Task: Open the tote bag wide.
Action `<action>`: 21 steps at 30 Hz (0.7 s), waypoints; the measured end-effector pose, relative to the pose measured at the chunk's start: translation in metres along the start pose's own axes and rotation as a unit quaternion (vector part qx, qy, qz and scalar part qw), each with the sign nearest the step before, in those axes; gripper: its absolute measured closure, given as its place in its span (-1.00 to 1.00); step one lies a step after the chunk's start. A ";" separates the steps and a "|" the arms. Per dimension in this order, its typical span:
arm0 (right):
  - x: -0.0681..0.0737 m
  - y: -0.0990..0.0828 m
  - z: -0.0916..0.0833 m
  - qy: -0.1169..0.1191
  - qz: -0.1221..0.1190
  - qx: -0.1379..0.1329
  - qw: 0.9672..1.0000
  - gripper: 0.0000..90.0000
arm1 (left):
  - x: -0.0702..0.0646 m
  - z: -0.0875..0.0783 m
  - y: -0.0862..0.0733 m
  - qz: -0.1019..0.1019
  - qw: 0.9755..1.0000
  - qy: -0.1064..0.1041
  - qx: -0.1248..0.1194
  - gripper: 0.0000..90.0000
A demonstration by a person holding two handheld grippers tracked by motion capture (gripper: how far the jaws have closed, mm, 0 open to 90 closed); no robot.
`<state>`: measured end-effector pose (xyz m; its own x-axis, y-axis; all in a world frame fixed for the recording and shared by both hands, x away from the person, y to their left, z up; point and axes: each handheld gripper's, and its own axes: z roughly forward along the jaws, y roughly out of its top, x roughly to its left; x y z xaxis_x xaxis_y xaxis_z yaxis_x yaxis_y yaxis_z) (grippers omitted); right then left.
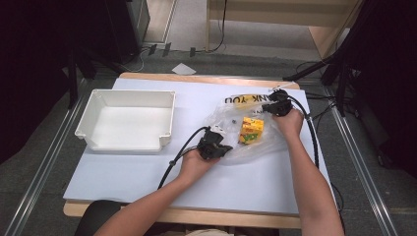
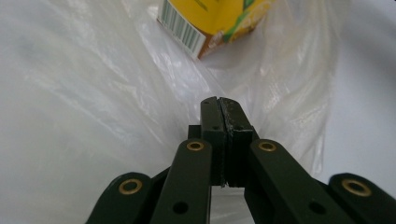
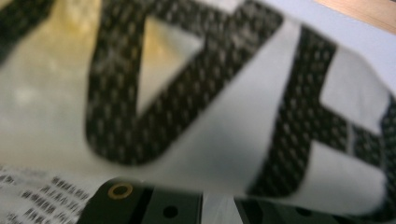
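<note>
I judge the job barely begun: the carton (image 1: 251, 130) is still inside the plastic bag (image 1: 231, 147), and the white bin (image 1: 129, 120) on the left of the table sits empty, so getting the carton out and over to it is all left to do.

My left gripper (image 1: 215, 145) rests at the near-left edge of the bag. In the left gripper view its jaws are pressed together with the film lying around the tips (image 2: 223, 109); I cannot tell if a fold is caught between them. The carton (image 2: 212, 21) lies just beyond, barcode toward me.

The carton sits mid-bag, between my two hands.

My right gripper (image 1: 277, 105) is at the bag's far-right end, by the printed lettering (image 1: 245, 100). In the right gripper view the printed film (image 3: 196, 93) drapes over the jaws and hides the tips; I take them as closed, but cannot tell if they hold the film.

The table (image 1: 147, 172) has a pale blue top with a wood rim. Beyond it, grey floor (image 1: 196, 59), dark stands either side, cables, and a wooden bench (image 1: 275, 14) at the far end.
</note>
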<state>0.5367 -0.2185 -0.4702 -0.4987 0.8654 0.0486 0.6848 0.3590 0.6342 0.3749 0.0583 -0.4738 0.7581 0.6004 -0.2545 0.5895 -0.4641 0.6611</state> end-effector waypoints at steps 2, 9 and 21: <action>-0.003 0.001 0.001 0.000 0.008 -0.002 1.000 1.00 | -0.001 -0.004 -0.004 0.004 1.000 -0.001 0.003 1.00; -0.015 0.000 0.001 -0.017 0.036 -0.009 0.999 1.00 | -0.003 -0.013 -0.014 0.008 1.000 -0.009 0.003 1.00; -0.020 0.006 -0.010 -0.006 0.039 -0.007 0.999 1.00 | -0.004 -0.018 -0.010 0.004 1.000 -0.012 -0.002 0.99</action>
<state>0.5456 -0.2368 -0.4599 -0.4366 0.8952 0.0889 0.7142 0.2848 0.6393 0.3612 0.0724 -0.4672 0.7689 0.5813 -0.2662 0.5827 -0.4657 0.6660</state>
